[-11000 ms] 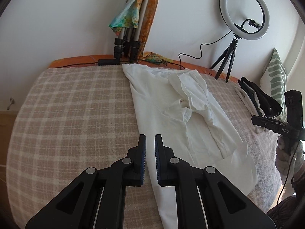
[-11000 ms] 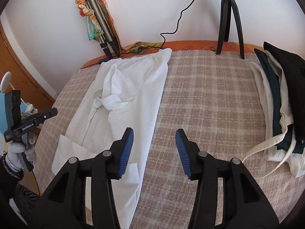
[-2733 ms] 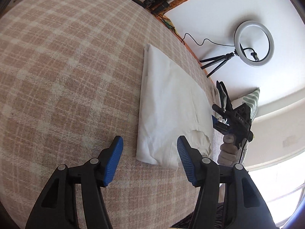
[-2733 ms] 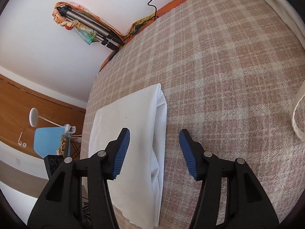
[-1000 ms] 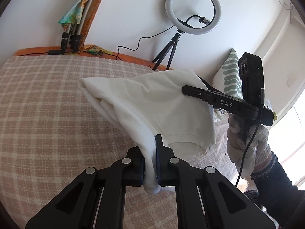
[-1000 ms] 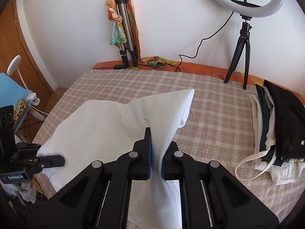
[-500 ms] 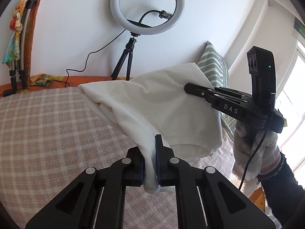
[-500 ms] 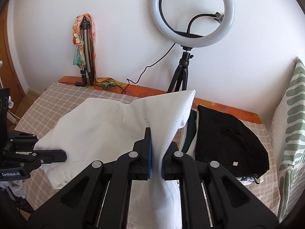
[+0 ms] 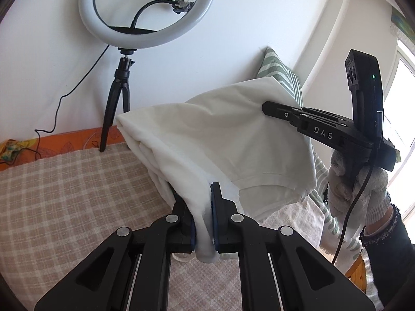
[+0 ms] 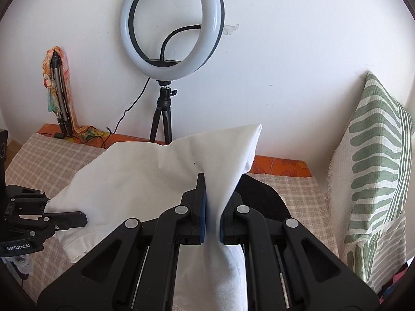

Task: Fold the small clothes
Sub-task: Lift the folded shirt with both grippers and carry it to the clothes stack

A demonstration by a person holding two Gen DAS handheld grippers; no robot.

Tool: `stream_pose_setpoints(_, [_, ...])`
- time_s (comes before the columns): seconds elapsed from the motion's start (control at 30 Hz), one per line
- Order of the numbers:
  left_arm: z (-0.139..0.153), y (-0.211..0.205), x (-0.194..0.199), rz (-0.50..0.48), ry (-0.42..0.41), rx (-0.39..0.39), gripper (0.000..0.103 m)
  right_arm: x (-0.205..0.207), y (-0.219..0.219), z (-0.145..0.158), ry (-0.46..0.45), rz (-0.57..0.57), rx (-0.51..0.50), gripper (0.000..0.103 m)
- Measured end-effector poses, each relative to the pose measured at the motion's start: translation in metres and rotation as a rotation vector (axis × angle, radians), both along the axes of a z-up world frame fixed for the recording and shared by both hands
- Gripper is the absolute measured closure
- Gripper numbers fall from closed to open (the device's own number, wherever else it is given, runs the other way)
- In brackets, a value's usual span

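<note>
Both grippers pinch the same white shirt [image 9: 228, 134] and hold it up in the air above the bed [image 9: 64, 194]. On the left gripper [image 9: 203, 202] the two blue pads are squeezed tight on a thick bunch of the cloth, and a little bit of it pokes out below. On the right gripper [image 10: 211, 194] the pads are also pressed together, with a fold of the white shirt [image 10: 145, 178] caught between them. The shirt is folded over and hangs like a small tent between the two grippers. In the left view the right gripper [image 9: 269, 107] comes in from the side, held by a hand [image 9: 358, 191] in a pale glove. A ring light [image 10: 172, 26] stands on a black tripod by the white wall. A green striped pillow [image 10: 376, 171] leans at the right. Some dark clothes [image 10: 262, 199] lie on the checked cover under the shirt.
</note>
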State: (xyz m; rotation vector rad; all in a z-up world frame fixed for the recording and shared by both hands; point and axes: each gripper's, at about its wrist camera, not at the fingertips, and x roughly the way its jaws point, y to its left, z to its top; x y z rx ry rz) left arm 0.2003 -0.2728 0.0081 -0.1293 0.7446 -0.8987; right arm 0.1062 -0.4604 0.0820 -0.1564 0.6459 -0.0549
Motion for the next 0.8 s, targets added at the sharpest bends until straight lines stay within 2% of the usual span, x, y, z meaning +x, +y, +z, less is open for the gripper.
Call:
stream_pose_setpoints(0.33, [-0.003, -0.071, 0.025, -0.027, -0.054, 0.037, 0.095, 0.033, -0.074, -0.004, -0.027, -0.080, 0.007, 0.095])
stream_pose_setpoints(0.57, [-0.010, -0.102, 0.023, -0.011, -0.107, 0.124, 0.095, 0.050, -0.100, -0.022, -0.005, -0.116, -0.005, 0.095])
stream_pose_setpoints(0.8, [-0.016, -0.119, 0.019, -0.021, -0.137, 0.174, 0.095, 0.065, -0.117, -0.040, 0.026, -0.142, -0.015, 0.095])
